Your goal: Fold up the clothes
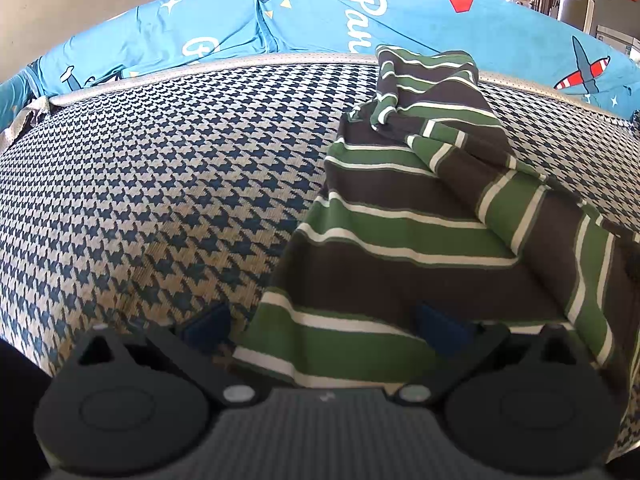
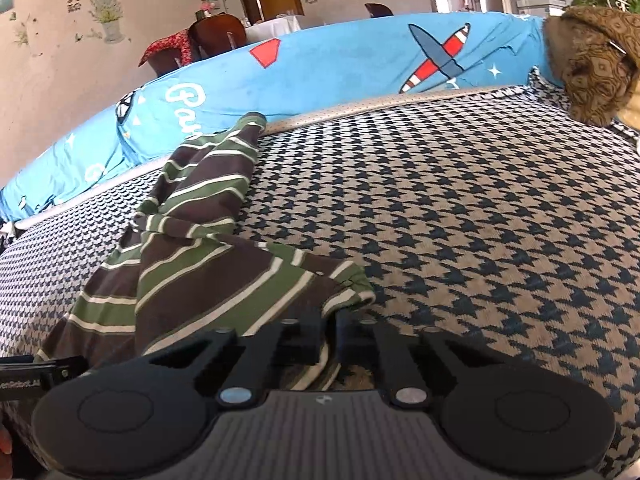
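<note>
A brown, green and white striped shirt (image 1: 404,216) lies rumpled on the houndstooth mattress (image 1: 160,184). My left gripper (image 1: 326,326) is open, its blue-padded fingers straddling the shirt's near hem, the left pad (image 1: 208,322) off the cloth and the right pad (image 1: 440,326) over it. In the right wrist view the same shirt (image 2: 192,248) stretches away to the left. My right gripper (image 2: 329,332) is shut on the shirt's near edge, with cloth pinched between the black fingers.
A blue cartoon-print padded wall (image 1: 320,12) borders the far side of the mattress (image 2: 480,208). A brown patterned cushion (image 2: 596,64) sits at the far right corner. Chairs and a table stand beyond.
</note>
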